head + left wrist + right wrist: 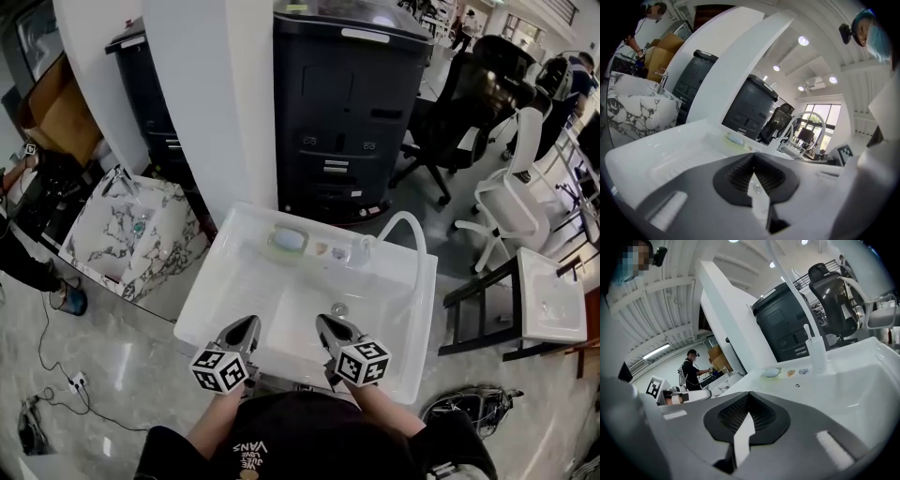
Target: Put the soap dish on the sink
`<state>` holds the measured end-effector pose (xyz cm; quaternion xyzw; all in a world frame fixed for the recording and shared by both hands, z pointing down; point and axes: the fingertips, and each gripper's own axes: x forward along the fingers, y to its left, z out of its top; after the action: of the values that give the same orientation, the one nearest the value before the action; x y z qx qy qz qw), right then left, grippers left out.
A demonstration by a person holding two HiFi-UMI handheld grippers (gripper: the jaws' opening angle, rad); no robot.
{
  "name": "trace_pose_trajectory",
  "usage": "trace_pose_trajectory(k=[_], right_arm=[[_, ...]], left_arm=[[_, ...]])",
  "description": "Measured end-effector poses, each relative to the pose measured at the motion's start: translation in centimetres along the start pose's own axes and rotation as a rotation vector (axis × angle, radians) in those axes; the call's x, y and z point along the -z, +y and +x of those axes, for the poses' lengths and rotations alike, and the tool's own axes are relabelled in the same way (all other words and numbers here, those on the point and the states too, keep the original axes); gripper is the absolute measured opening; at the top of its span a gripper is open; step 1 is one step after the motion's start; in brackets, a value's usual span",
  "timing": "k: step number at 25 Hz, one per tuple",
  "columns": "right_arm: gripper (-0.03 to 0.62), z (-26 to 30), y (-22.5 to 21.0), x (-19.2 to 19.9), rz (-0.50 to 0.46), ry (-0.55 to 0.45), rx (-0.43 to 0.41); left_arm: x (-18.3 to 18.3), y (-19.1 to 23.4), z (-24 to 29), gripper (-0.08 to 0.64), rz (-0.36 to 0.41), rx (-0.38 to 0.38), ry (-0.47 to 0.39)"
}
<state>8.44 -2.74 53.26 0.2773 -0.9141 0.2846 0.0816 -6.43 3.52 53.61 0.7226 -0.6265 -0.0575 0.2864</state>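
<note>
A pale green soap dish with a light soap bar in it sits on the back ledge of the white sink, left of the faucet. The dish also shows in the left gripper view and the right gripper view. My left gripper hangs over the sink's front edge, shut and empty. Beside it, my right gripper is likewise shut with nothing in it. Both point toward the basin, well short of the dish.
Two small items lie on the ledge between dish and faucet. A white hose arcs over the sink's right side. A marble-patterned sink stands at left, a black cabinet behind, office chairs at right.
</note>
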Motion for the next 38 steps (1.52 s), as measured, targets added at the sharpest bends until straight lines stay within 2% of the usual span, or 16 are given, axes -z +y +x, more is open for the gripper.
trace_pose_trajectory(k=[11,22,38], right_arm=[[0.003,-2.6,-1.3,1.1,0.001,0.042,0.023],[0.002,-3.6,-1.6,1.7,-0.015,0.046,0.054],[0.002,-3.4,-1.5,1.9,0.014,0.033,0.065]], left_arm=[[1.5,0.3,-2.1,0.052,0.013,-0.075,0.0],[2.1,-0.2,-2.6,0.052,0.017,-0.082,-0.003],[2.1,0.2,-3.1,0.052,0.002,-0.079,-0.015]])
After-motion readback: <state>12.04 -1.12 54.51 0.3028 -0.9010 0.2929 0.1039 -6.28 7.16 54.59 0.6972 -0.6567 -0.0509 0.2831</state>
